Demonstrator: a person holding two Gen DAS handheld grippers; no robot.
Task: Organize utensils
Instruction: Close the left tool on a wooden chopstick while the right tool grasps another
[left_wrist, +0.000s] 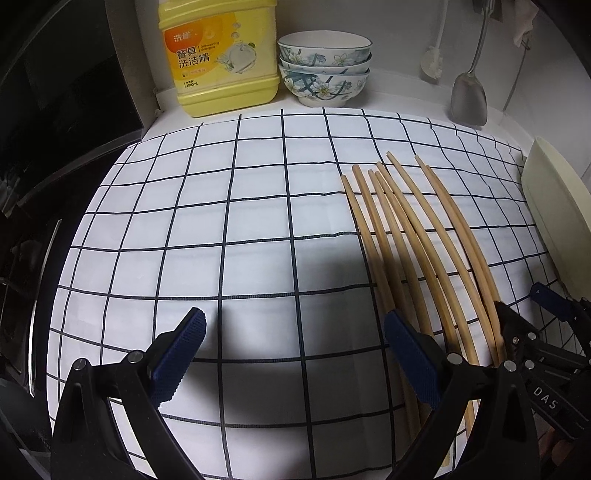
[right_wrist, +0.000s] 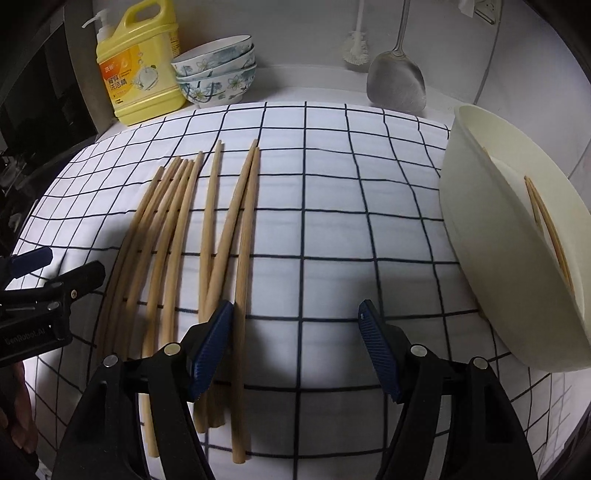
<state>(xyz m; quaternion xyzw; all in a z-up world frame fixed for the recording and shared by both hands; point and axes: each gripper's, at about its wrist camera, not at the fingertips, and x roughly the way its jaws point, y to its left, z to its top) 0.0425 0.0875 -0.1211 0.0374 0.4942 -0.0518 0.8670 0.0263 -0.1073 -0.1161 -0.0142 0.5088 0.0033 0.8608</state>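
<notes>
Several wooden chopsticks (right_wrist: 207, 229) lie side by side on a white checked cloth (right_wrist: 332, 229), and they fill the right half of the left wrist view (left_wrist: 406, 229). My right gripper (right_wrist: 295, 321) is open just above the cloth. Its left pad (right_wrist: 214, 339) sits right beside the rightmost chopstick, which lies just inside the jaws. My left gripper (left_wrist: 295, 328) is open over bare cloth, its right pad (left_wrist: 410, 354) above the left sticks. Each gripper shows in the other's view: right gripper (left_wrist: 528, 306), left gripper (right_wrist: 59, 266). A cream tub (right_wrist: 480, 221) at the right holds a pair of chopsticks (right_wrist: 546, 229).
Along the back wall stand a yellow detergent jug (left_wrist: 218, 55) and three stacked floral bowls (left_wrist: 325, 70). A metal spatula (right_wrist: 397, 81) and a white brush (right_wrist: 356, 48) hang there too. The cream tub (left_wrist: 554, 206) borders the cloth's right side; dark appliance surfaces lie left.
</notes>
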